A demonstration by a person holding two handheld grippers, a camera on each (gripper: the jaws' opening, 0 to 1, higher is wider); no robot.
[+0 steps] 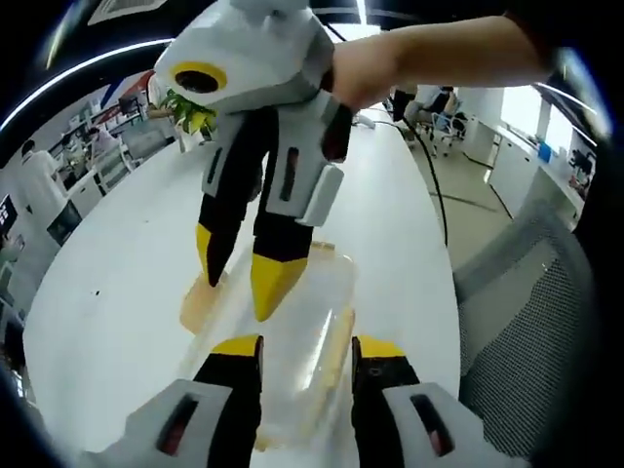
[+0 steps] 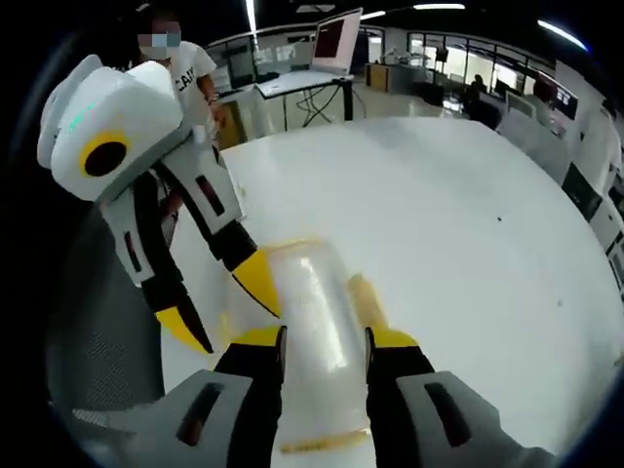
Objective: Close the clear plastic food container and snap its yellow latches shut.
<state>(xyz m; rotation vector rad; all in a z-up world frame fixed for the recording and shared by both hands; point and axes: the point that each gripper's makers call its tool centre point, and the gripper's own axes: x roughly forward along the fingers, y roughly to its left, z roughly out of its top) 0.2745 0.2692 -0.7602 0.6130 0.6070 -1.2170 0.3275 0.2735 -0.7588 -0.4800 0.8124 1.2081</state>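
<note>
Box [image 1: 292,341] on white table [image 1: 127,283], between my two tongs. My left tongs [image 1: 307,353] open wide, box between tips, not squeezed. My right tongs [image 2: 325,341] open too, tips beside box.

My left claw [image 1: 304,349] covers the near end of the container [image 1: 292,322]; my right claw [image 2: 325,343] hides its near corners. Beside the container, its yellow latches [image 2: 363,295] blur, fastened or loose unclear.
</note>
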